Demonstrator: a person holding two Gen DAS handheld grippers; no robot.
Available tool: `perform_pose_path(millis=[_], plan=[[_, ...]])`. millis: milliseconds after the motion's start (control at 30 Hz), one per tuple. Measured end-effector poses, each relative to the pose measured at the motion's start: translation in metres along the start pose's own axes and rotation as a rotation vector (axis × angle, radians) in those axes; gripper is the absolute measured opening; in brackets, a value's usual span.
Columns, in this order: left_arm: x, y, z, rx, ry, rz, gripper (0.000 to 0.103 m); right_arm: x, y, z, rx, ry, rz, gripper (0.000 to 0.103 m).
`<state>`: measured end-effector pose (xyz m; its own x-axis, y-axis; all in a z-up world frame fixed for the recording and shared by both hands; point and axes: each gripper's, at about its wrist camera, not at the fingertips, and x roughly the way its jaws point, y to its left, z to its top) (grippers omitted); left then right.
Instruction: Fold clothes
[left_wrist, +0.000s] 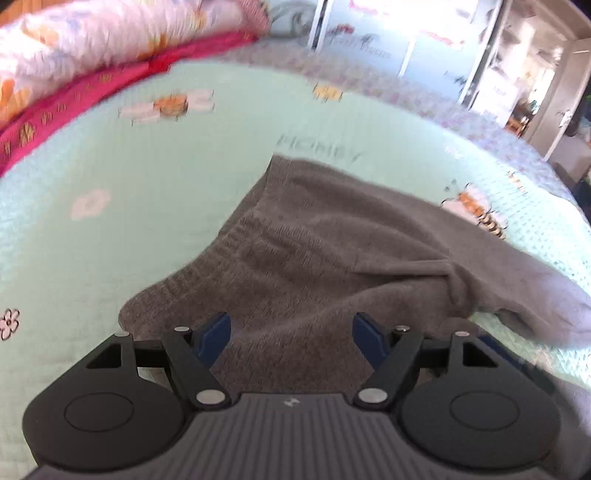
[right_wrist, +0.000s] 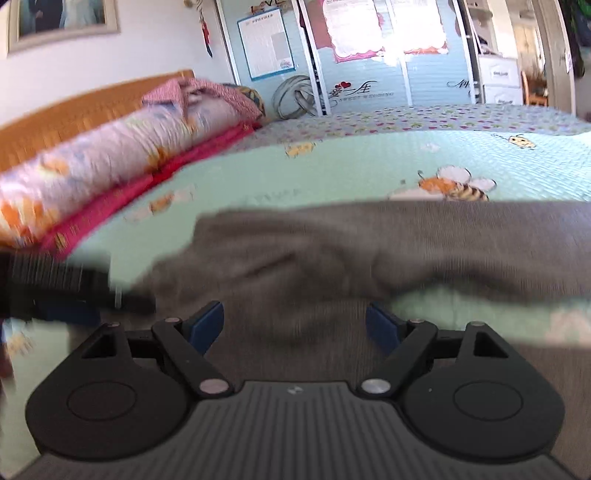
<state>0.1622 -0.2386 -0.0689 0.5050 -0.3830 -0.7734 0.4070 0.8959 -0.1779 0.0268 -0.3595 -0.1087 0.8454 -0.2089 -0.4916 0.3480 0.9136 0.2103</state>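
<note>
A grey knitted garment (left_wrist: 314, 254) lies spread on the mint-green bedspread (left_wrist: 129, 236), its ribbed band toward the left and a sleeve trailing to the right. My left gripper (left_wrist: 291, 332) hovers open over the garment's near edge, blue fingertips (left_wrist: 216, 334) apart with cloth seen between them but not pinched. In the right wrist view the same grey garment (right_wrist: 369, 251) stretches across the middle, blurred. My right gripper (right_wrist: 295, 325) is open above its near part. The left gripper (right_wrist: 55, 291) shows as a dark blur at the left edge.
A rolled floral quilt (right_wrist: 110, 155) and a red blanket (right_wrist: 147, 181) lie along the wooden headboard (right_wrist: 74, 110) at the left. Wardrobe doors (right_wrist: 369, 74) stand beyond the bed's far side. The bedspread (right_wrist: 369, 170) carries bee and flower prints.
</note>
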Motion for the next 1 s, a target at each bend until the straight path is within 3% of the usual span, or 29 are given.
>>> perform_pose_path(millis=[333,1000], plan=[[0.02,0.013,0.005,0.001,0.121,-0.051,0.076,0.02,0.01,-0.014,-0.096,0.009,-0.064,0.085],[0.0,0.017,0.015,-0.03,0.077,-0.084,0.076,0.025,0.015,-0.016,-0.132,0.026,-0.089,0.085]])
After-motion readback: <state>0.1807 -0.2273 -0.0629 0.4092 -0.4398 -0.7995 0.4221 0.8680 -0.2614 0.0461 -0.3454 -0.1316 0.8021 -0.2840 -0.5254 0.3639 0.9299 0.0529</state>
